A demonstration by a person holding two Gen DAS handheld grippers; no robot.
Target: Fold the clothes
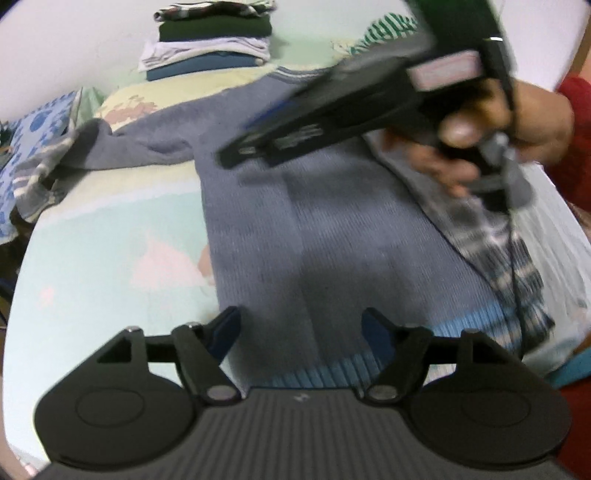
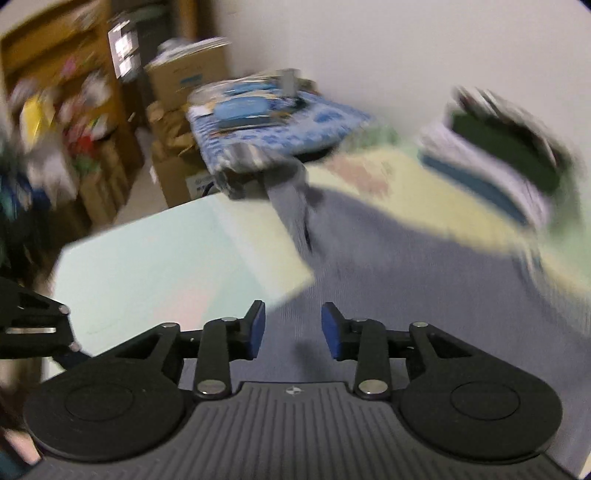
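Note:
A grey-blue knitted sweater (image 1: 295, 221) lies flat on the bed, its blue ribbed hem (image 1: 332, 363) near me and one sleeve (image 1: 122, 147) stretched out to the left. My left gripper (image 1: 301, 332) is open and empty, low over the hem. My right gripper (image 1: 243, 147) hangs in the air over the sweater's chest, blurred by motion. In the right wrist view the right gripper (image 2: 293, 330) is open and empty above the sweater (image 2: 406, 288), whose sleeve (image 2: 291, 199) runs away toward the bed's far edge.
A stack of folded clothes (image 1: 210, 40) stands at the back of the bed, also seen in the right wrist view (image 2: 498, 155). A plaid garment (image 1: 506, 254) lies to the sweater's right. A striped green item (image 1: 388, 26) lies behind. Boxes (image 2: 184, 77) and shelves (image 2: 55, 110) stand beyond the bed.

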